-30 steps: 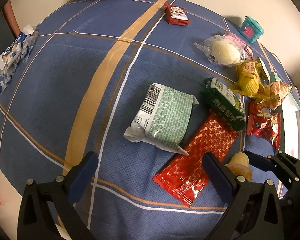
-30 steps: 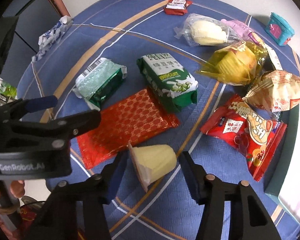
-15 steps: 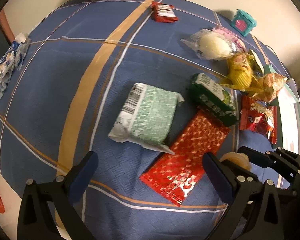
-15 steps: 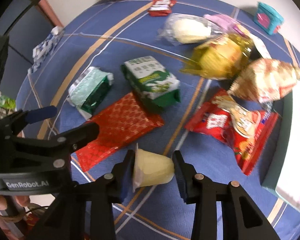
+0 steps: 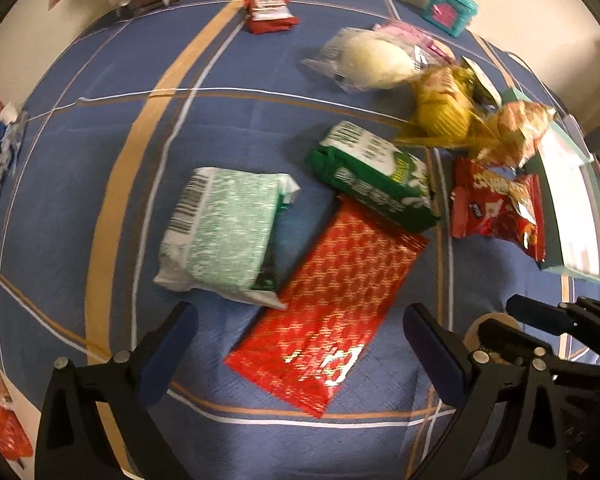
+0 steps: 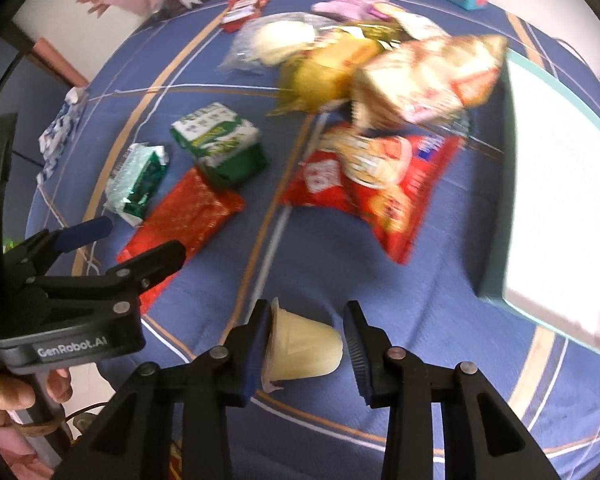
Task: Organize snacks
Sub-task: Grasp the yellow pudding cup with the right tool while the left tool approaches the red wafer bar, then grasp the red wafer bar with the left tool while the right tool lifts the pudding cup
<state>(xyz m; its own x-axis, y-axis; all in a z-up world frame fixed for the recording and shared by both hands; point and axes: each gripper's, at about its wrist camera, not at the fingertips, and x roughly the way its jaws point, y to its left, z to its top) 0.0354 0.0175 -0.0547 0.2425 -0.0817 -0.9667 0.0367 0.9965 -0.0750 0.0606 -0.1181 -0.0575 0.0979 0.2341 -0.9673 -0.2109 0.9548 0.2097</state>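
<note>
Basically, right gripper (image 6: 306,344) clamped on jelly cup (image 6: 302,350) (lower centre); left gripper (image 5: 298,350) fingers apart, empty. Smooth tapered cup could squirt out sideways.

My blue quilted cloth (image 5: 260,128) over the bench carries tan and white stripes. On it lie a flat red foil packet (image 5: 332,304) with a gold lattice print, a pale green wrapper (image 5: 224,232) with a black barcode, and a dark green and white biscuit pack (image 5: 376,176). My black hand-held gripper (image 6: 306,342) holds a pale yellow cup (image 6: 304,346).
</note>
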